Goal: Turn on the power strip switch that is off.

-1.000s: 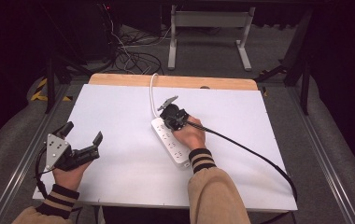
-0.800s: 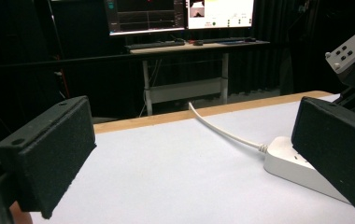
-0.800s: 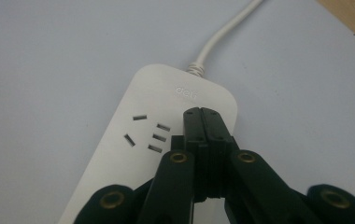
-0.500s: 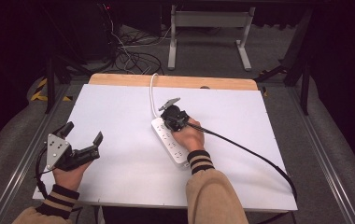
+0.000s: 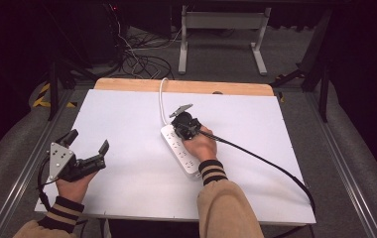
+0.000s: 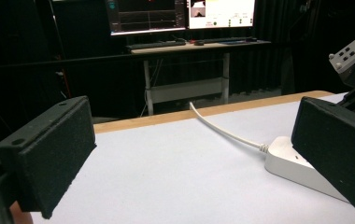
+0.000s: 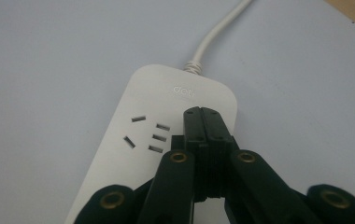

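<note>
One white power strip (image 5: 181, 150) is lying on the white table (image 5: 127, 119), a little right of its middle, and it is running slanted from the far left toward the near right. One white cable (image 5: 161, 99) is leaving its far end and is going over the wooden far edge (image 5: 127, 85) of the table. The person is holding two grippers, one in each hand. The right gripper (image 5: 176, 130) is sitting over the far end of the power strip, and its two jaws are pressed together with nothing between them; in the right gripper view the joined tips (image 7: 202, 122) are lying on the top face of the strip, just under the small printed logo (image 7: 184, 91). Beside the tips I am counting five socket slots (image 7: 148, 135) that are showing: a pair at the top and three below. Whether the tips are pushing on a button, I cannot tell. One black cable (image 5: 271, 166) is trailing from this gripper toward the near right edge. The left gripper (image 5: 88, 145) is resting at the near left of the table, well apart from the strip, and its two jaws are standing wide apart and are holding nothing. In the left gripper view the strip's far end (image 6: 290, 161) is showing between the two black pads (image 6: 49, 149).
</note>
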A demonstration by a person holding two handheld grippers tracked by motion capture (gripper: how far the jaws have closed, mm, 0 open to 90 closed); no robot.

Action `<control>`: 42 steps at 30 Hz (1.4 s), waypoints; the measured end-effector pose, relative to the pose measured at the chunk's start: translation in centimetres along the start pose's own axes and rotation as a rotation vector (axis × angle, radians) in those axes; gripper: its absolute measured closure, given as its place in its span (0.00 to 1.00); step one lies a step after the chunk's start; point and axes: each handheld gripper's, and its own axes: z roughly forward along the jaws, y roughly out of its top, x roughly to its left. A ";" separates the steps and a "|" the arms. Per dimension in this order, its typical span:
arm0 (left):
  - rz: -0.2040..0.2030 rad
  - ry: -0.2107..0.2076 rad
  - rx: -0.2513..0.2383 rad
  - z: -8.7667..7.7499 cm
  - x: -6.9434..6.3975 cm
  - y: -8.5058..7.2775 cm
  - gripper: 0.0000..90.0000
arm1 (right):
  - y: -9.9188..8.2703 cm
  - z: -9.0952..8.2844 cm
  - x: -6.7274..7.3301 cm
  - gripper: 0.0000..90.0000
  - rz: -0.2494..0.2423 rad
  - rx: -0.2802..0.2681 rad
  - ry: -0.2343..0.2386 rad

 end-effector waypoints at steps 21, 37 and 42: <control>-0.009 -0.002 0.009 0.0 0.1 -0.1 0.00 | -0.1 0.3 0.1 1.00 0.060 -0.005 -0.010; -0.010 -0.001 0.010 0.1 0.1 -0.1 0.00 | 0.0 0.3 0.2 1.00 0.072 -0.001 -0.016; -0.010 -0.001 0.011 0.1 0.1 -0.1 0.00 | 0.0 0.3 0.2 1.00 0.074 0.000 -0.019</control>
